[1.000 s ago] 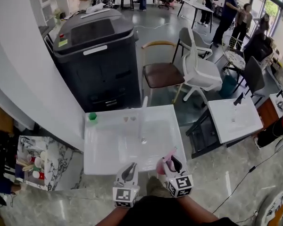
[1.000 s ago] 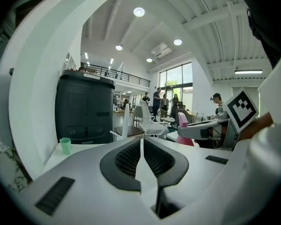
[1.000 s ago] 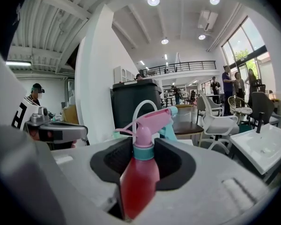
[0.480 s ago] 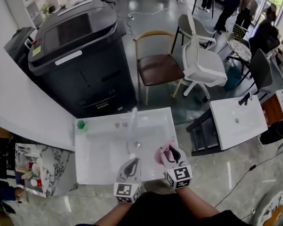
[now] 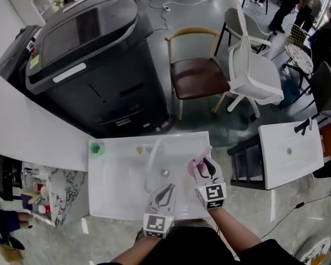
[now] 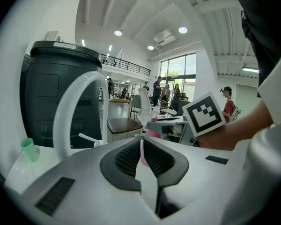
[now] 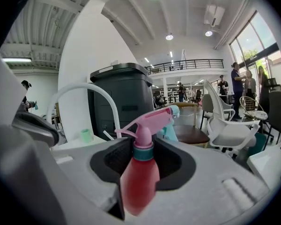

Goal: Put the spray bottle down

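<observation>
A red spray bottle (image 7: pixel 140 177) with a pink trigger head and teal nozzle stands upright between the jaws of my right gripper (image 7: pixel 143 156), which is shut on its body. In the head view the bottle (image 5: pixel 197 166) and right gripper (image 5: pixel 207 167) hang over the right part of a white sink (image 5: pixel 116 195). My left gripper (image 5: pixel 165 191) is beside it, lower left, over the sink's front part. Its jaws (image 6: pixel 141 156) are shut with nothing in them. A white arched faucet (image 5: pixel 153 158) rises from the sink between the two.
A small green cup (image 5: pixel 95 147) stands at the sink's back left corner. Behind the sink are a big black machine (image 5: pixel 94 65), a wooden chair (image 5: pixel 201 76) and a white chair (image 5: pixel 254 76). A second white sink (image 5: pixel 289 153) is at the right, a cluttered shelf (image 5: pixel 38 195) at the left.
Both grippers have moved forward from the sink's front edge to over the basin, the right one carrying the spray bottle. The head camera has come closer to the sink.
</observation>
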The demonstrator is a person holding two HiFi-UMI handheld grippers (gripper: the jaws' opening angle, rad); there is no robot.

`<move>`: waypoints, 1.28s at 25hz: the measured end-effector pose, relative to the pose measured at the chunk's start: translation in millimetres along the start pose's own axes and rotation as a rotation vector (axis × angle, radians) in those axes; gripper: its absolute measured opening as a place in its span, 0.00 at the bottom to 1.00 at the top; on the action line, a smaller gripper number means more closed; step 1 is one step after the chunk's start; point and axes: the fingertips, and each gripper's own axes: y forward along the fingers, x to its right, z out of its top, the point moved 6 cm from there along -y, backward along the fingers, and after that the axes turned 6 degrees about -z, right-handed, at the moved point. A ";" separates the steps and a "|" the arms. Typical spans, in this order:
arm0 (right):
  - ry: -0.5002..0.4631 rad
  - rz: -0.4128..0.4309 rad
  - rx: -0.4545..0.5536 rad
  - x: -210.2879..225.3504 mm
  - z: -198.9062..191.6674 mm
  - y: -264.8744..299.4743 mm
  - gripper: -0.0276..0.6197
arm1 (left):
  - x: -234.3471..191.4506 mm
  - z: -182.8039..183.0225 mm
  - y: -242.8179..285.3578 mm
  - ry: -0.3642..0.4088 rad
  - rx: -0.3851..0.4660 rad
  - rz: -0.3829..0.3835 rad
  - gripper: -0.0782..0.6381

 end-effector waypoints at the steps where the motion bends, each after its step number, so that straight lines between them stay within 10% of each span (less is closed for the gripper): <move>1: -0.003 0.000 -0.002 4.9 -3.5 10.3 0.26 | 0.7 1.8 6.8 -0.006 -0.002 0.000 0.16; 17: -0.057 0.004 0.051 32.8 -39.5 137.1 0.26 | -11.9 -8.6 45.1 -0.032 -0.065 0.017 0.16; 32: -0.165 0.045 0.161 15.4 -40.4 142.3 0.26 | -28.4 -10.5 46.5 -0.080 -0.056 0.062 0.16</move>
